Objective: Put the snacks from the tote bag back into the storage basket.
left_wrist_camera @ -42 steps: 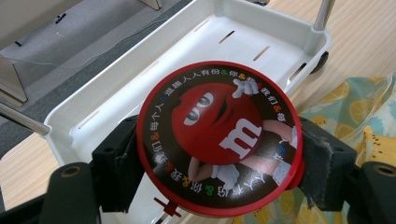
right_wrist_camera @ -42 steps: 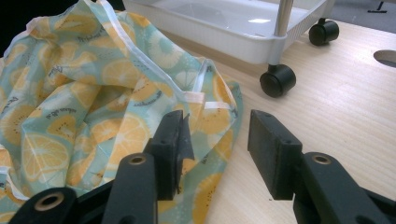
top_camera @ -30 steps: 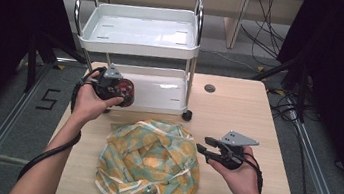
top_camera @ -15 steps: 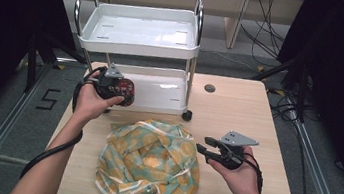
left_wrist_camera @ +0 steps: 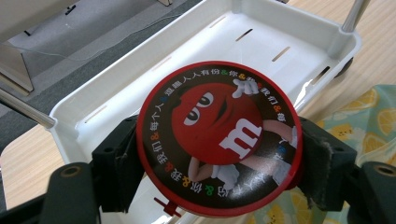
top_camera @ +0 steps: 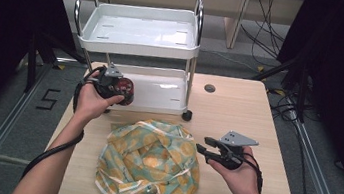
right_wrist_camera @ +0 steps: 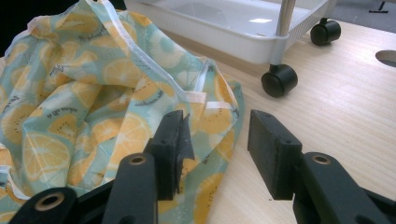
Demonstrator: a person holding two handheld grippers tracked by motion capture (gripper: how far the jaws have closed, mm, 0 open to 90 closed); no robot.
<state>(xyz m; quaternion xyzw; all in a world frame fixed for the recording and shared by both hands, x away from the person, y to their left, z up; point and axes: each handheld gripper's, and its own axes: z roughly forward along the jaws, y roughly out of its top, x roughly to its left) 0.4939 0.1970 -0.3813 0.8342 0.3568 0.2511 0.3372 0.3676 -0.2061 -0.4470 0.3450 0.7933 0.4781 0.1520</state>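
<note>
Left gripper [top_camera: 119, 89]: left of centre in the high view, held in the person's left hand [top_camera: 89, 102] just in front of the cart's lower tray.
Left jaws: clamped on the tin, one pad at each side of its rim, seen in the left gripper view [left_wrist_camera: 219, 144].
Tin [left_wrist_camera: 218, 138]: round, red-rimmed, with a red candy character and a white "m" on a black lid ringed by small lettering; centre of the left gripper view, lid facing the camera; in the high view [top_camera: 124, 90] it is a small dark red disc at the gripper's tip.
Tin's place: held in the air over the near left part of the lower tray, not resting on it.
Cart [top_camera: 136, 47]: white, two trays, chrome posts, black castors; upper middle of the high view, standing on the far part of the table.
Lower tray [left_wrist_camera: 280, 32]: white with slots in its floor, behind the tin across the upper half of the left gripper view.
Right gripper [top_camera: 206, 148]: lower right of centre in the high view, held in the right hand [top_camera: 239, 176], tips pointing left at the cloth's right edge.
Right jaws: apart with nothing between them; in the right gripper view [right_wrist_camera: 217, 140] the left pad lies over the cloth's edge, the right pad over bare wood.
Cloth [top_camera: 149, 159]: crumpled teal fabric with orange slices and white trim; lower centre of the high view, left half of the right gripper view [right_wrist_camera: 84, 107].
Table [top_camera: 238, 111]: light wood, carrying the cart and cloth.
Castor [right_wrist_camera: 279, 80]: black, upper centre of the right gripper view, just beyond the cloth.
</note>
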